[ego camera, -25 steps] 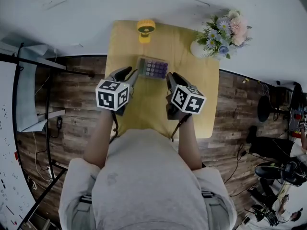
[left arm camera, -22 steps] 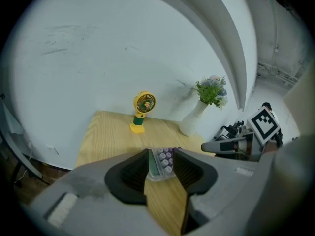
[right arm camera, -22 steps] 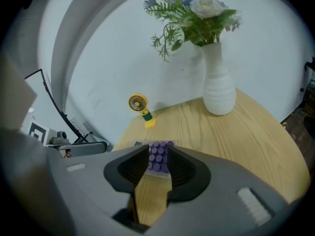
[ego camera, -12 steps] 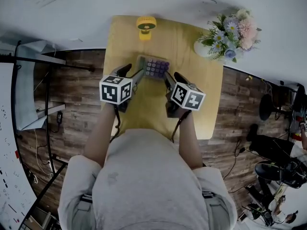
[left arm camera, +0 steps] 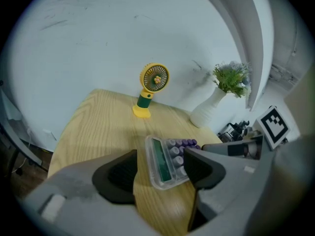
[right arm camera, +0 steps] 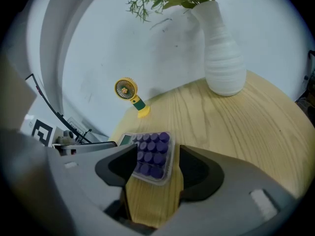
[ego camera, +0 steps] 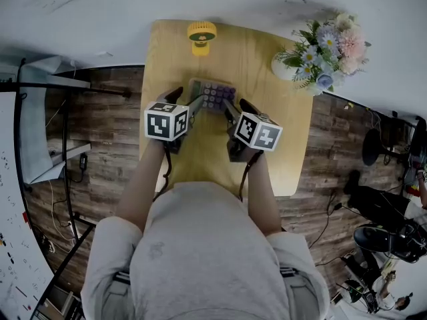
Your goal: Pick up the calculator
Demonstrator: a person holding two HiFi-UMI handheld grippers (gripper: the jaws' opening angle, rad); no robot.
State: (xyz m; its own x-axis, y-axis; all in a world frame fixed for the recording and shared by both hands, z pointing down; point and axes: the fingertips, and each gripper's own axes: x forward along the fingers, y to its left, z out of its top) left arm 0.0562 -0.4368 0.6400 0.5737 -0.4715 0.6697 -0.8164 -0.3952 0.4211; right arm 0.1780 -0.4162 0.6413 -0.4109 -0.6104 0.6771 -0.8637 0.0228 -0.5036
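A clear-cased calculator (ego camera: 212, 93) with purple keys lies flat on the wooden table (ego camera: 267, 79). My left gripper (ego camera: 189, 97) reaches it from the left. In the left gripper view its jaws are opening around the screen end of the calculator (left arm camera: 170, 159), and bare wood shows between the left pad (left arm camera: 118, 176) and the case. My right gripper (ego camera: 235, 105) comes in from the right. Its jaws are opening too, and the key end of the calculator (right arm camera: 151, 154) sits between them without being squeezed.
A small yellow fan (ego camera: 201, 37) stands at the table's far edge. A white vase of flowers (ego camera: 320, 45) stands at the far right corner. The table is narrow, with wooden floor to either side and a pale wall behind it.
Both grippers have moved forward and down onto the calculator, and their jaws now straddle its two ends. The calculator has stayed in place.
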